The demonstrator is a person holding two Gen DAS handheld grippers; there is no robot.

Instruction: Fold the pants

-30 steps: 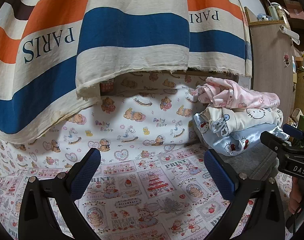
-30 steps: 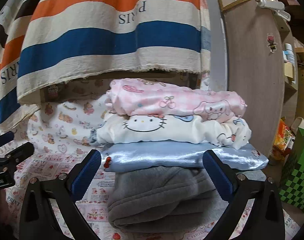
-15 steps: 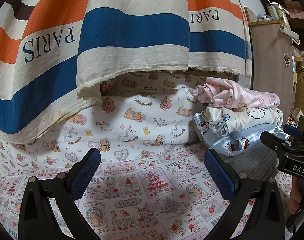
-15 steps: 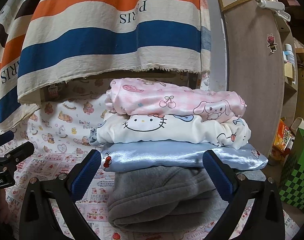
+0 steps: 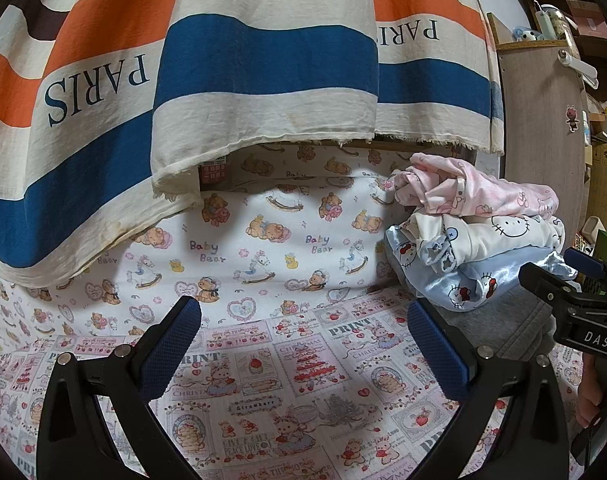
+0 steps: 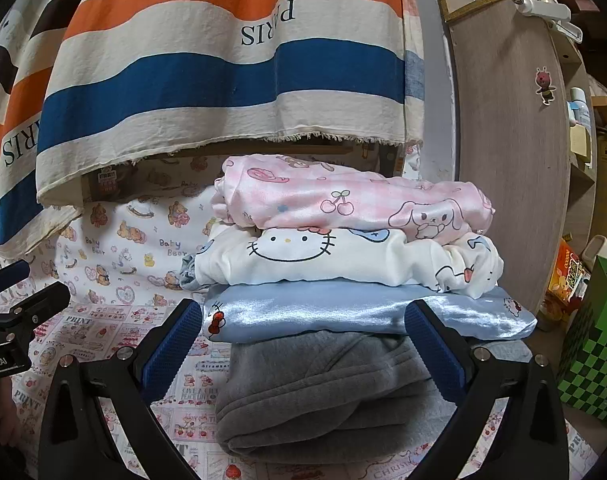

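Stack of four folded garments sits on the printed sheet (image 6: 103,336), right side from your left gripper (image 5: 303,344). Gray pants (image 6: 323,392) at bottom, satin piece (image 6: 343,312) on them, white piece (image 6: 343,260) next, pink piece (image 6: 343,200) on top. Striped cloth (image 6: 223,80) hangs behind; cabinet (image 6: 503,140) stands to the stack's right.

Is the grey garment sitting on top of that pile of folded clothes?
No, the grey garment lies at the bottom, under the shiny blue piece, the white one and the pink one.

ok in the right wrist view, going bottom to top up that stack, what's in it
grey pants → shiny blue piece → white hello kitty piece → pink cherry-print piece
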